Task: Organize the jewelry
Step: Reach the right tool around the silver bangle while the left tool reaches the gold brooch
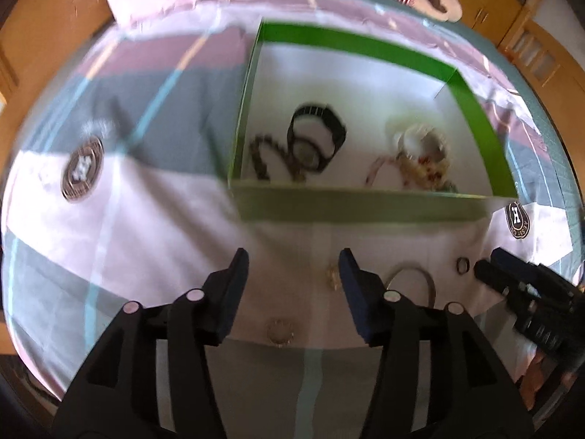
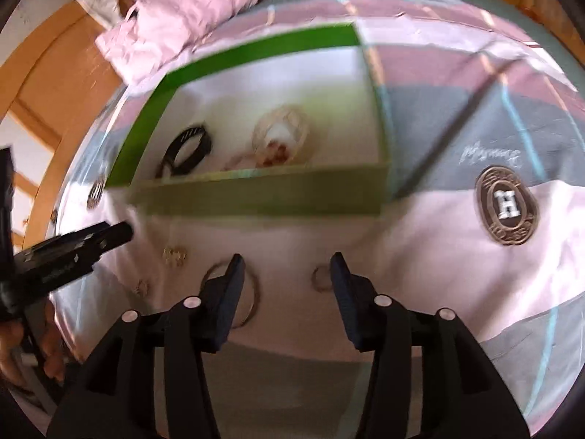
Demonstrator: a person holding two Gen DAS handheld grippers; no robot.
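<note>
A green-walled box (image 1: 365,206) with a white floor lies on the bedspread and holds a black watch (image 1: 317,135), a dark bead chain (image 1: 264,157) and pale bracelets (image 1: 424,153). My left gripper (image 1: 292,274) is open and empty just in front of the box. Near it lie a small gold piece (image 1: 332,274), a round brooch (image 1: 280,331), a thin bangle (image 1: 420,278) and a dark ring (image 1: 463,266). My right gripper (image 2: 287,274) is open and empty, with the bangle (image 2: 252,300) by its left finger and a ring (image 2: 321,280) by its right finger. The box also shows in the right wrist view (image 2: 263,194).
The bedspread (image 1: 109,219) is striped pink, white and grey with round crests (image 2: 507,209). A pink cloth (image 2: 175,22) lies beyond the box. The right gripper shows at the left wrist view's right edge (image 1: 490,269), the left gripper at the right wrist view's left edge (image 2: 120,234). Wooden furniture surrounds the bed.
</note>
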